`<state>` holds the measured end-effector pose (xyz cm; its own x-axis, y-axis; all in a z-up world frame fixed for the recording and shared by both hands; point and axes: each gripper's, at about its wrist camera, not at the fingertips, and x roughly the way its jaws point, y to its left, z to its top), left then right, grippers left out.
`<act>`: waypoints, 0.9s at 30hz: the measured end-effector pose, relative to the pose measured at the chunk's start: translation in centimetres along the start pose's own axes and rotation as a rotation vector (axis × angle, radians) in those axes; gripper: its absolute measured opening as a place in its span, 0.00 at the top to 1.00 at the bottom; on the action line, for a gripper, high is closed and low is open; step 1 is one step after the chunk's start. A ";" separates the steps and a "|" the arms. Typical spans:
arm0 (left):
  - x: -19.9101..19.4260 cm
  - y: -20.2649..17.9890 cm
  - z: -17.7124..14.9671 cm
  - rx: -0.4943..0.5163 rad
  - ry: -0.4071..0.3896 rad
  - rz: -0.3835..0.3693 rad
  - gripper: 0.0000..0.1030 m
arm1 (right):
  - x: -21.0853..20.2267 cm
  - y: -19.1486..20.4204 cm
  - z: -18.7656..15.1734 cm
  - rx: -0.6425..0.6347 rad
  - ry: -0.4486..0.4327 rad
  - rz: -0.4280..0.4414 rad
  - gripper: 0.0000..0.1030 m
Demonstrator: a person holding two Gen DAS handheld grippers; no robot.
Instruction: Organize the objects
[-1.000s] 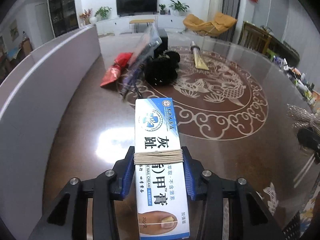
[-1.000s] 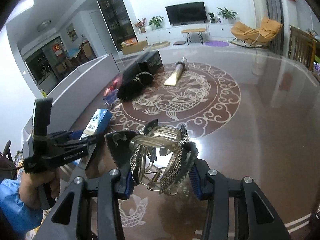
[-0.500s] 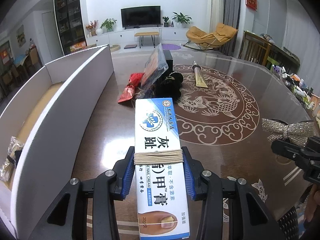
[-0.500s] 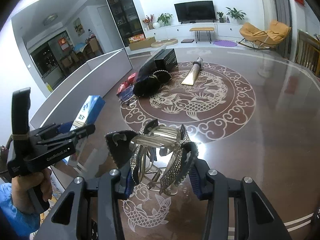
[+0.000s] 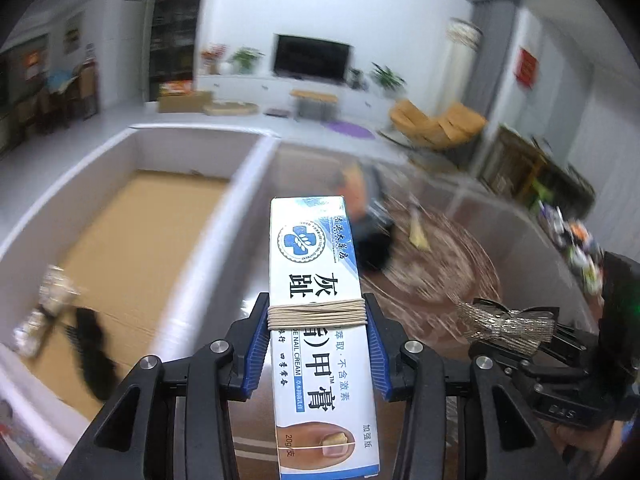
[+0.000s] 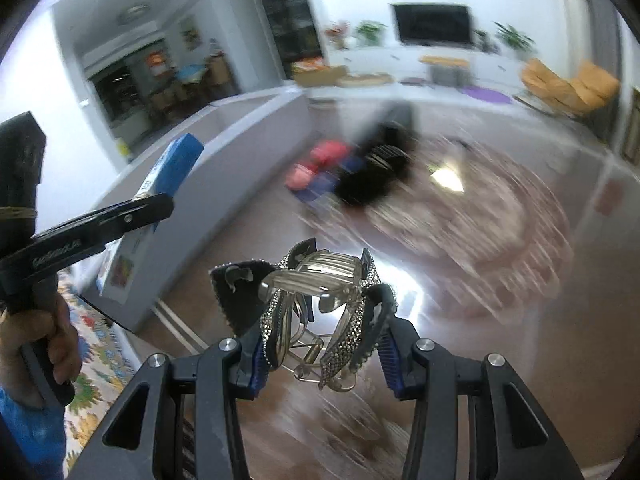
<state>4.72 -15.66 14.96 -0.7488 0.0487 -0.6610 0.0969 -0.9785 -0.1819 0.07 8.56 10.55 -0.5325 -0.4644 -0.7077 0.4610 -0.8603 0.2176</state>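
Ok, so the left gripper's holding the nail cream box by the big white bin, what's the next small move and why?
Probably carry the nail cream box leftward over the white bin's wall before releasing: the left gripper clamps it, and it hangs beside the wall, over the table, not over the cardboard floor inside.

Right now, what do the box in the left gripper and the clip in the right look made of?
Nail cream box: printed cardboard, slightly glossy, with crisp folded edges. Hair clip: probably clear plastic teeth, rhinestone-like studded sides that sparkle, and a thin wire spring, seemingly metal.

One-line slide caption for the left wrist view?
Left gripper holds nail cream box beside the open cardboard bin.
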 end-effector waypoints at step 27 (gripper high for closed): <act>-3.3 7.3 -1.3 -0.137 0.017 0.057 0.16 | 6.9 2.8 3.3 -0.072 -0.049 -0.114 0.02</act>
<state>8.74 -22.71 14.82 -0.7285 -0.0014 -0.6851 0.2280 -0.9435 -0.2405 -4.69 2.18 8.50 -0.6176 -0.3753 -0.6912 0.4439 -0.8918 0.0875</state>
